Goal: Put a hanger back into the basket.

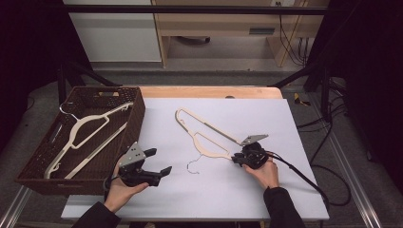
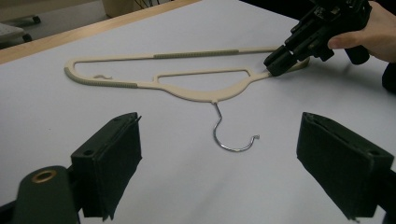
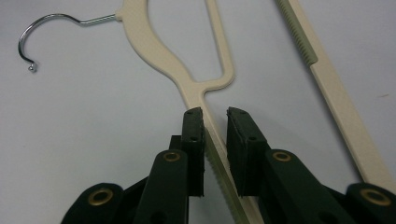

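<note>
The cream plastic hanger (image 1: 204,135) lies flat on the white tabletop (image 1: 285,123) near its middle, its thin metal hook (image 1: 192,166) curling toward six o'clock and its long bar running up toward eleven o'clock. It is a slim, flat moulding with an open window at the neck and ribbed, greyish non-slip strips along the shoulder and bar.

The right gripper (image 3: 214,122) sits at the hanger's four o'clock end. Its fingers straddle the ribbed shoulder with a narrow gap on either side, nearly closed but, as far as the right gripper view shows, not yet pinching it. My reading is that the step in hand is grasping this hanger, probably to lift it into the basket. The next move calls for closing squarely on the thin shoulder, so the flat plastic does not slip or twist on the smooth sheet.

The left gripper (image 1: 159,161), at seven o'clock from the hanger, hangs well apart from it with fingers spread wide and holding nothing.

At nine o'clock stands a dark woven basket (image 1: 135,118), rough-textured, with a white hanger (image 1: 88,137) lying inside.
</note>
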A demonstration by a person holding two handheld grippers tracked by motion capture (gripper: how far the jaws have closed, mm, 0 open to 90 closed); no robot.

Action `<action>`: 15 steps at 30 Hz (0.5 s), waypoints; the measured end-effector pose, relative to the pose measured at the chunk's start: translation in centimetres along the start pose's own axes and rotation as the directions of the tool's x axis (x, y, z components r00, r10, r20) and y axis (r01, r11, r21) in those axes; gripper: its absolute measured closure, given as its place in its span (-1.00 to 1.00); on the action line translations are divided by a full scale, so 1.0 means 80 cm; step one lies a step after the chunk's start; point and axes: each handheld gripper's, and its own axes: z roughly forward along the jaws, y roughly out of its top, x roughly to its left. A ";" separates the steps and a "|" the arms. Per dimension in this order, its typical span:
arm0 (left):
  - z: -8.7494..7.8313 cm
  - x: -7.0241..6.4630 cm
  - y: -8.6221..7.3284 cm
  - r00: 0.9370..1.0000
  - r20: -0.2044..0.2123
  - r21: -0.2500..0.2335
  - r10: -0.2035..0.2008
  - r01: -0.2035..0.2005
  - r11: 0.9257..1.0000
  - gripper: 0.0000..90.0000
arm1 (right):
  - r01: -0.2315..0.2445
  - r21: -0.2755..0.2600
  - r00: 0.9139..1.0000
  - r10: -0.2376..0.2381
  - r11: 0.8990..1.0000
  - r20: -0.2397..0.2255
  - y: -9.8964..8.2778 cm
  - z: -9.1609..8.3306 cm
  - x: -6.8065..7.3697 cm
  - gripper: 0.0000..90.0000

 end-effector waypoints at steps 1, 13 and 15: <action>0.000 0.000 0.000 1.000 0.000 -0.001 -0.001 0.001 1.000 -0.70 | 0.000 0.004 1.000 0.000 1.000 -0.010 -0.001 -0.001 0.002 0.73; 0.002 -0.001 -0.001 1.000 0.000 0.008 0.005 -0.005 1.000 -0.70 | 0.072 -0.004 0.997 -0.072 0.997 -0.010 -0.002 0.002 0.007 0.72; 0.002 -0.001 -0.001 1.000 -0.001 0.007 0.004 -0.004 1.000 -0.70 | 0.075 0.001 0.997 -0.075 0.997 -0.011 -0.002 0.001 0.009 0.73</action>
